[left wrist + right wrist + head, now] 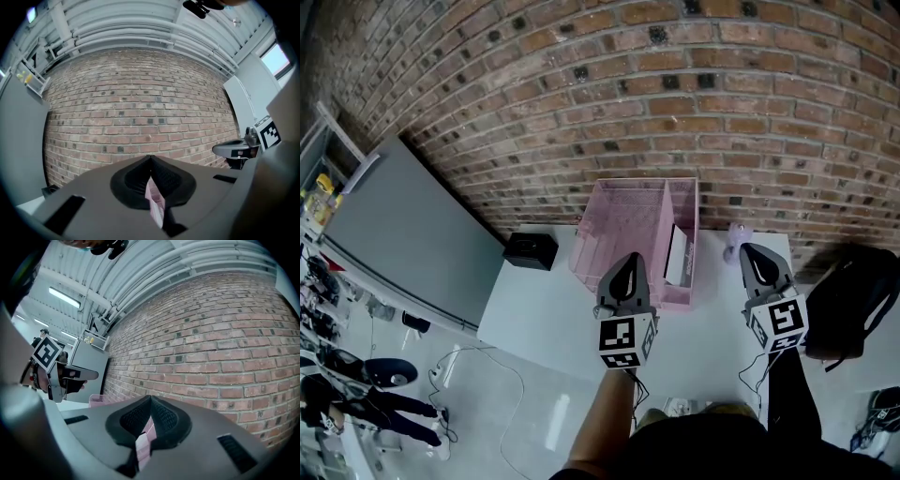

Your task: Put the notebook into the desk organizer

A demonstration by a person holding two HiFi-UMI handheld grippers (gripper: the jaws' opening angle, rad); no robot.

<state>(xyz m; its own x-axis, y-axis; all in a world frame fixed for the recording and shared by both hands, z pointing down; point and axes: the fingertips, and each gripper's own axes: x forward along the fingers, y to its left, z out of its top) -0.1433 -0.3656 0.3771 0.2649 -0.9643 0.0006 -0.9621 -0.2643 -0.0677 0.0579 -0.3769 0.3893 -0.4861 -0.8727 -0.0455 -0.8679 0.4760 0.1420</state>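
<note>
The left gripper [627,270] and right gripper [758,259] both have their jaws closed together on nothing, above the white table [546,314]; the notebook [677,255] stands in the pink desk organizer's [614,232] right-hand compartment

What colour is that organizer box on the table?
Pale pink; the organizer shows best in the head view.

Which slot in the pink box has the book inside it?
The narrow slot at the right side of the pink organizer. The notebook sits in it, while the wide slot to its left shows only pink.
</note>
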